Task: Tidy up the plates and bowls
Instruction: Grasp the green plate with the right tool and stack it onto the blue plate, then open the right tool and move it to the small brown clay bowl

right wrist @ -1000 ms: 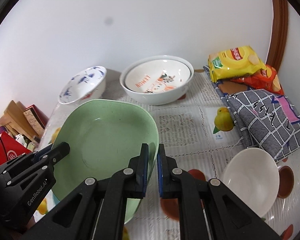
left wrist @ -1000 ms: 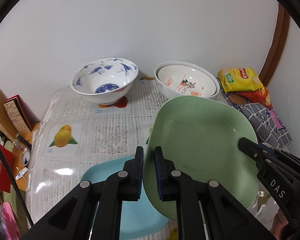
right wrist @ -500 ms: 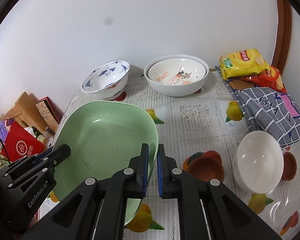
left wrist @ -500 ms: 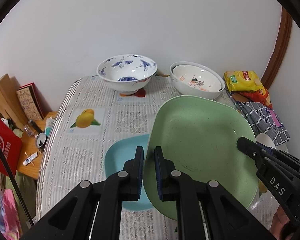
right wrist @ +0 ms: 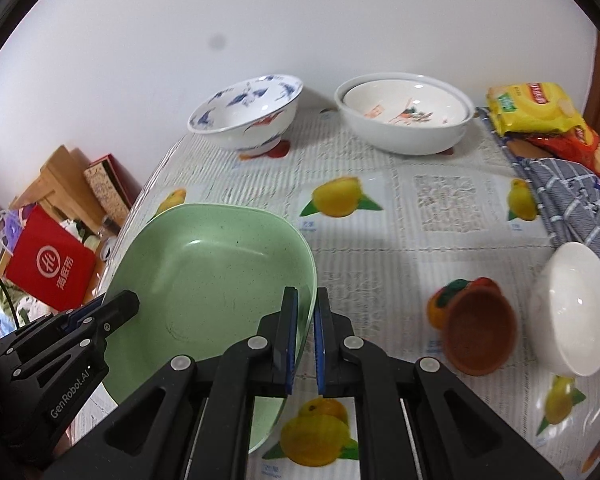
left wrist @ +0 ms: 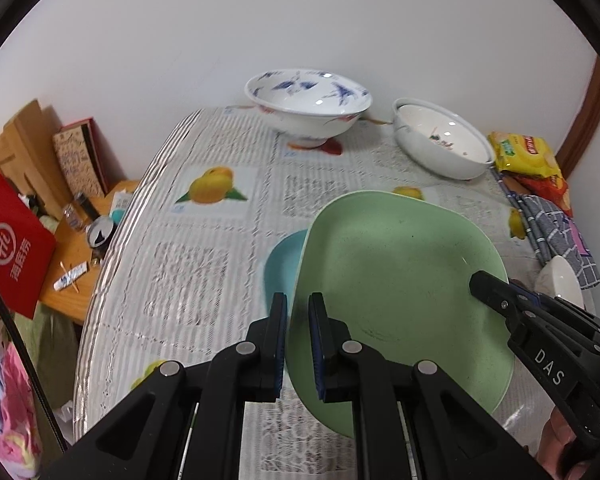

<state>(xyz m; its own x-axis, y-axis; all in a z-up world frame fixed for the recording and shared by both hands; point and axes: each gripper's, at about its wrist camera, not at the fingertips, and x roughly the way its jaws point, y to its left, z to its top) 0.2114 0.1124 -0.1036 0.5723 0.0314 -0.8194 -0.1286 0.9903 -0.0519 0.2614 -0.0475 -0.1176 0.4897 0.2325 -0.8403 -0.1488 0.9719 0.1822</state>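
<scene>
Both grippers hold a square green plate [left wrist: 400,280] in the air above the table. My left gripper [left wrist: 298,308] is shut on its left rim. My right gripper [right wrist: 306,300] is shut on its right rim; the plate also shows in the right wrist view [right wrist: 212,280]. A light blue plate [left wrist: 284,264] lies on the table under the green one, mostly hidden. A blue-patterned white bowl [left wrist: 308,104] and a stack of white bowls [left wrist: 440,144] stand at the back by the wall.
A small white bowl [right wrist: 572,308] and a brown bowl [right wrist: 480,332] sit at the right on the fruit-print tablecloth [right wrist: 380,240]. Snack bags [right wrist: 536,108] and a checked cloth [right wrist: 572,196] lie at the back right. The table's left edge drops to a cluttered low shelf [left wrist: 60,232].
Both grippers have lifted the green plate up and back from the far bowls. The blue plate below now looks smaller and further away.
</scene>
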